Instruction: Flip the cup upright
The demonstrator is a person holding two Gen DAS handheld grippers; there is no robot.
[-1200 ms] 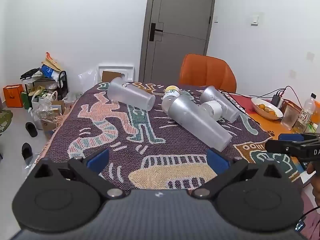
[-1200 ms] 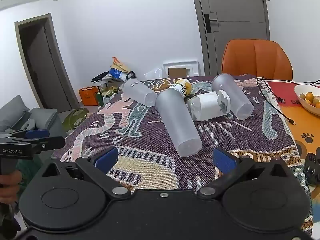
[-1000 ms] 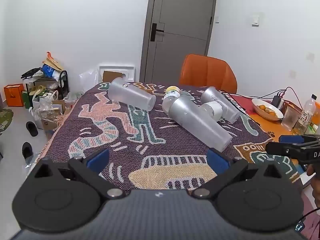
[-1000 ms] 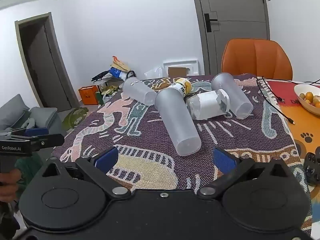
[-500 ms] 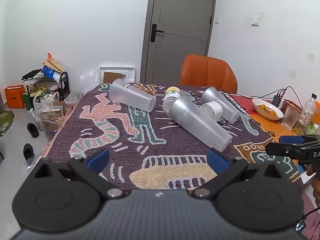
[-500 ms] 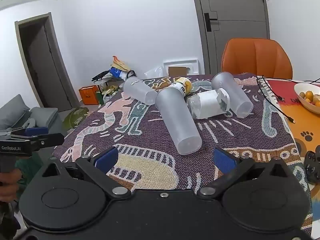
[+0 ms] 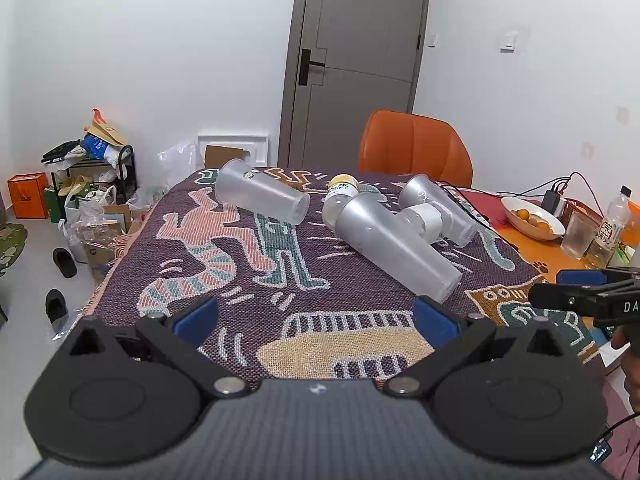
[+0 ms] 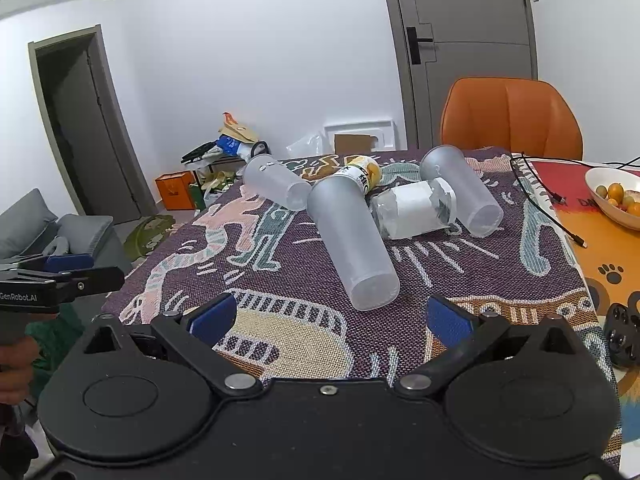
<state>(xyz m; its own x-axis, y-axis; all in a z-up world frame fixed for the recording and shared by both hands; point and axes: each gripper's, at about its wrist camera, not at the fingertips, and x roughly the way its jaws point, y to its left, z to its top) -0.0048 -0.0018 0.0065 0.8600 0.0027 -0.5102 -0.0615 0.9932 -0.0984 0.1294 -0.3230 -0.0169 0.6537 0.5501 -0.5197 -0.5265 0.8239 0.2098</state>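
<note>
Barely anything's moved: both views just creep closer. Left gripper (image 7: pixel 314 318) and right gripper (image 8: pixel 328 316) hang spread wide, empty. Nearest frosted cup (image 8: pixel 352 240) lies sideways mid-blanket (image 8: pixel 280 332), untouched, so flipping's all ahead.

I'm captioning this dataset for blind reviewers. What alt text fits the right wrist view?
Three frosted translucent plastic cups lie on their sides on a patterned woven tablecloth, the nearest long cup just ahead of the open right gripper. Beside them lie a white-labelled clear jar and a yellow-capped bottle; an orange chair stands behind.
</note>
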